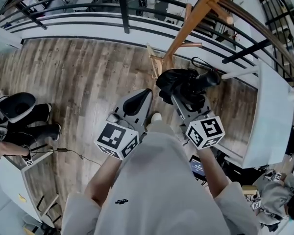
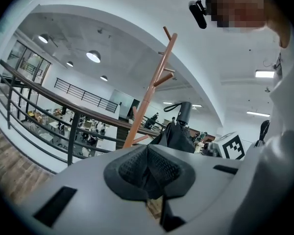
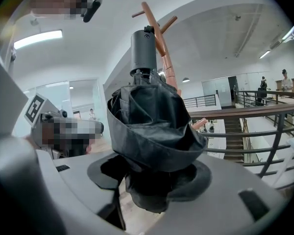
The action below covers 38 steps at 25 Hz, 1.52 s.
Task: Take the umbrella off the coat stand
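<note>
The umbrella (image 3: 152, 116), folded and black, is clamped in the right gripper (image 3: 147, 180). Its bunched fabric is pressed between the two jaws, which are held fairly wide by that bulk. Its cylindrical handle (image 3: 143, 50) is pointed away from the gripper, towards the coat stand (image 3: 159, 28).

In the head view the umbrella (image 1: 179, 84) is seen just on the person's side of the coat stand (image 1: 191, 21), near its lower pegs and above the wooden floor (image 1: 78, 77). From the left gripper view a gap is seen between the umbrella (image 2: 179, 131) and the post of the coat stand (image 2: 149, 92), with the wrist strap looped at the handle end. Whether any part is caught on a peg cannot be told.

The left gripper (image 2: 147, 173) is closed with its ribbed pads together and nothing between them. It is held beside the right gripper, on the side away from the umbrella, a little further from the coat stand. A black railing (image 1: 88, 9) is seen beyond the coat stand.
</note>
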Tool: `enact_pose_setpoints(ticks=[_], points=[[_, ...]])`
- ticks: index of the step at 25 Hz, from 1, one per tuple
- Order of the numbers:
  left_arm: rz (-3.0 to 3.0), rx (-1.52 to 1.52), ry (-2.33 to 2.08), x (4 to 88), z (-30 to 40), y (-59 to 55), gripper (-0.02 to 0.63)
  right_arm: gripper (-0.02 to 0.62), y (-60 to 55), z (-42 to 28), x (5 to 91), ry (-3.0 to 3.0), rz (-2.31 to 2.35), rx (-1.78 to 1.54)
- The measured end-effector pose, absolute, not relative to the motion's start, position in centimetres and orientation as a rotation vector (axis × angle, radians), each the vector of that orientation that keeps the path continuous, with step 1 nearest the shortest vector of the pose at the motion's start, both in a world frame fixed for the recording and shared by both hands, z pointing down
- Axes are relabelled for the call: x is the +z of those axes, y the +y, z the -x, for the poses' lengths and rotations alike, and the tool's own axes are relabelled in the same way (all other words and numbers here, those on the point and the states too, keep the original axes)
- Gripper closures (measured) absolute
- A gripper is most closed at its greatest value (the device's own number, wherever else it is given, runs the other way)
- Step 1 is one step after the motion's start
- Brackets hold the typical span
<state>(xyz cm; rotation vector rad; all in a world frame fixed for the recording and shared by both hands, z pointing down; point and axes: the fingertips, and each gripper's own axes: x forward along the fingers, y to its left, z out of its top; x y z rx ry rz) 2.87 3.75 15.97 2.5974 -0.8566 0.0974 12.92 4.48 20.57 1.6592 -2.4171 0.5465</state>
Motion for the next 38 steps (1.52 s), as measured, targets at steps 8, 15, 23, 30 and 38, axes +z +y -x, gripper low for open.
enact_pose_setpoints(ticks=[8, 15, 23, 30, 38], points=[[-2.653, 0.086, -0.772, 14.2, -2.0, 5.1, 0.581, 0.325, 6.9, -13.9, 19.1, -2.403, -1.715, 0.631], [-2.658, 0.052, -0.720, 13.4, -1.5, 3.9, 0.581, 0.325, 6.4, -14.6, 17.1, -2.387, -1.818, 0.668], [-2.704, 0.055, -0.636, 12.9, -2.7, 3.7, 0.581, 0.325, 6.7, -15.8, 16.7, -2.308, -1.911, 0.632], [-2.703, 0.079, -0.636, 13.2, -2.7, 2.8, 0.581, 0.325, 7.1, -15.1, 16.6, -2.298, -1.912, 0.632], [-2.703, 0.068, -0.627, 12.6, -2.4, 2.6, 0.581, 0.325, 6.2, -14.3, 15.4, -2.325, -1.915, 0.661]])
